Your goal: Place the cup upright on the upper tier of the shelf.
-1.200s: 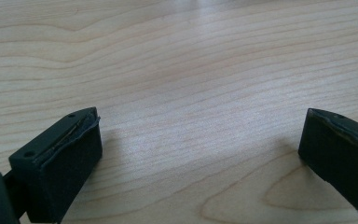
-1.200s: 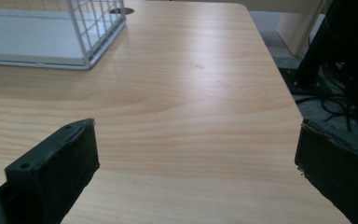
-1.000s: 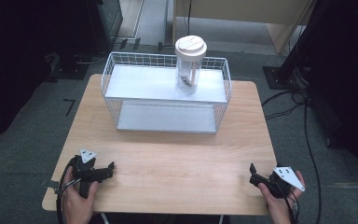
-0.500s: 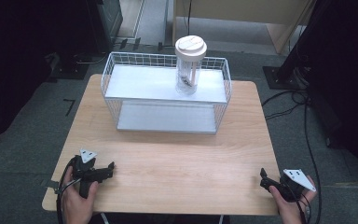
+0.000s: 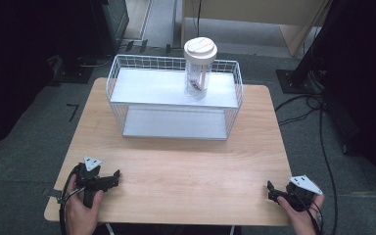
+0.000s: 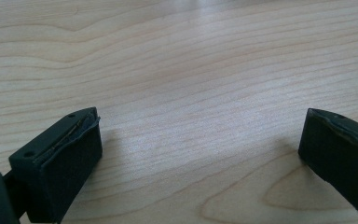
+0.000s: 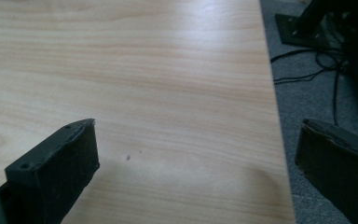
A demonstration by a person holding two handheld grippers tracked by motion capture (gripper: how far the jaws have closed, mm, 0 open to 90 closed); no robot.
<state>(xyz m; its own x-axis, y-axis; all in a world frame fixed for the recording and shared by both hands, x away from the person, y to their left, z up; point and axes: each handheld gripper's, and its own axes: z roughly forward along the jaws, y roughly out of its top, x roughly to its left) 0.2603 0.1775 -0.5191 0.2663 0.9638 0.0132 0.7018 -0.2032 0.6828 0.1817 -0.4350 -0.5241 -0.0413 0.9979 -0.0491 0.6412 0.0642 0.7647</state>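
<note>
**Lidded cup on the wire rack: how I'd grab it**

Using the white wire rack (image 5: 174,98) as my landmark. Going left to right: the left gripper (image 5: 111,177) rests on the wooden table (image 5: 186,166) well in front of the rack's left end, jaws spread wide with nothing between them, just bare wood grain in the left gripper view (image 6: 200,140). Next, on the rack's top shelf, toward its right end and near the back rail, stands the clear cup (image 5: 198,73) with a beige lid (image 5: 200,48), upright, with something dark and a pale stick inside that I can't make out. Then the right gripper (image 5: 271,191) sits well in front of the rack's right end, by the table's near right corner, also released and holding nothing (image 7: 196,149).

My guess on handling: the cup looks like thin clear plastic, so light, a bit squashy and slick. I'd pinch it around the middle of the body, below the lid, gently, since squeezing hard could buckle the wall or pop the lid. It's tall and narrow, so tippy; the rack's rail means lifting straight up first
</note>
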